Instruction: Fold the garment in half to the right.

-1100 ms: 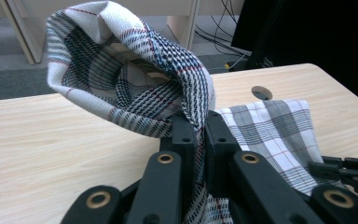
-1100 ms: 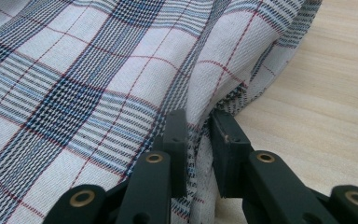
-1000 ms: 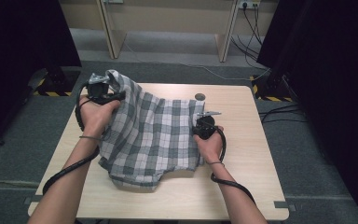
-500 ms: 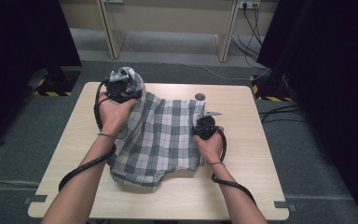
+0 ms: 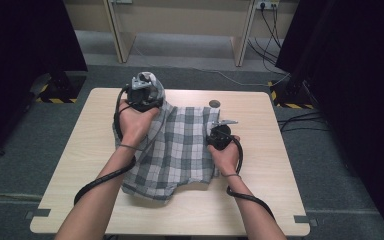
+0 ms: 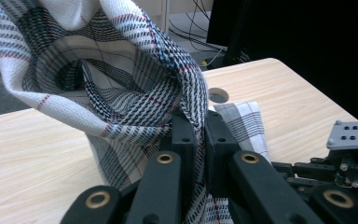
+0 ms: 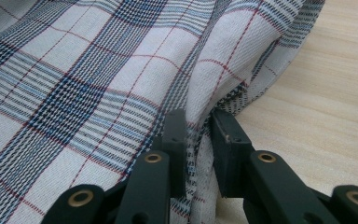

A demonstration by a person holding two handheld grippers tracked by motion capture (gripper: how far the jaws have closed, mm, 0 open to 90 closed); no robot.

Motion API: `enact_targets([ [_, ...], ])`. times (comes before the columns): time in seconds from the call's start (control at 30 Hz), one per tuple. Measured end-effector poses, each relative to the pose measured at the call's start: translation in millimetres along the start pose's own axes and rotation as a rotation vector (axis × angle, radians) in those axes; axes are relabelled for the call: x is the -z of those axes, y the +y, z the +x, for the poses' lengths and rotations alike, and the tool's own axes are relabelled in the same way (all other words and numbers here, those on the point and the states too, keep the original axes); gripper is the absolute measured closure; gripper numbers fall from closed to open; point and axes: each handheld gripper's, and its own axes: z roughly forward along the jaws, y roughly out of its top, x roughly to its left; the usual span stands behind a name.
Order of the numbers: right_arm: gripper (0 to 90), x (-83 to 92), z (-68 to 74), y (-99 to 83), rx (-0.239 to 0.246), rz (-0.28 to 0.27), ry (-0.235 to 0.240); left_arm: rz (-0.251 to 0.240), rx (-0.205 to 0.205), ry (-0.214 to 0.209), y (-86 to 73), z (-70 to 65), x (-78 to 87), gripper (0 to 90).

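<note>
The checked cloth [image 5: 180,145] hides the left gripper's [image 5: 144,92] fingertips at twelve o'clock of the table [image 5: 270,165]; the right gripper's [image 7: 196,133] body is cut off at six.

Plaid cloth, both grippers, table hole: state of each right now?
plaid cloth: partly folded, its far left corner lifted off the table, the rest lying flat.
left gripper: shut on the lifted corner of the cloth.
right gripper: shut on a fold at the cloth's right edge, low at the table.
table: bare wood around the cloth.
round hole: uncovered, just beyond the cloth's far edge.
</note>
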Motion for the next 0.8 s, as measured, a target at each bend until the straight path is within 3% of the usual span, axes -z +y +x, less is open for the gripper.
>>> enact_targets([
  [0.27, 76.9, 0.0, -0.5, -0.3, 0.005, -0.003, 0.001, -0.004, -0.023, -0.013, 2.8, -15.5, -8.6, 83.6],
  [0.8, 76.8, 0.0, -0.5, -0.7, 0.008, -0.005, 0.001, -0.011, -0.036, -0.041, 0.2, -30.9, -21.6, 83.6],
])
